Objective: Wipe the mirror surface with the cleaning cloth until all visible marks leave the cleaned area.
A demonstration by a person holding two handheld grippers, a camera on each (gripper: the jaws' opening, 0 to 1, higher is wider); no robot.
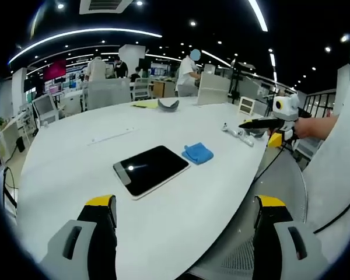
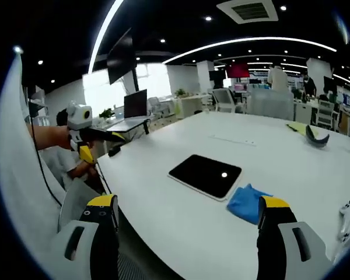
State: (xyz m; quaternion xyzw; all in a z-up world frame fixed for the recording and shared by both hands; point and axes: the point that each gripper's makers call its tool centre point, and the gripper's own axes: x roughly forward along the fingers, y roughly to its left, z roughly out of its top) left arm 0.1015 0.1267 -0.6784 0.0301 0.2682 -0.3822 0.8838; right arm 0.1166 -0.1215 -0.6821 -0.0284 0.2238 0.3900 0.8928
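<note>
- I can read no text, label, brand or number anywhere in the left gripper view or the right gripper view.
- The red screen at about ten o'clock in the left gripper view (it also sits at about one o'clock in the right gripper view) carries marks too small and blurred for me to make out.
- The dark mirror on the white table has a plain face with one bright light spot and no lettering that I can see.
</note>
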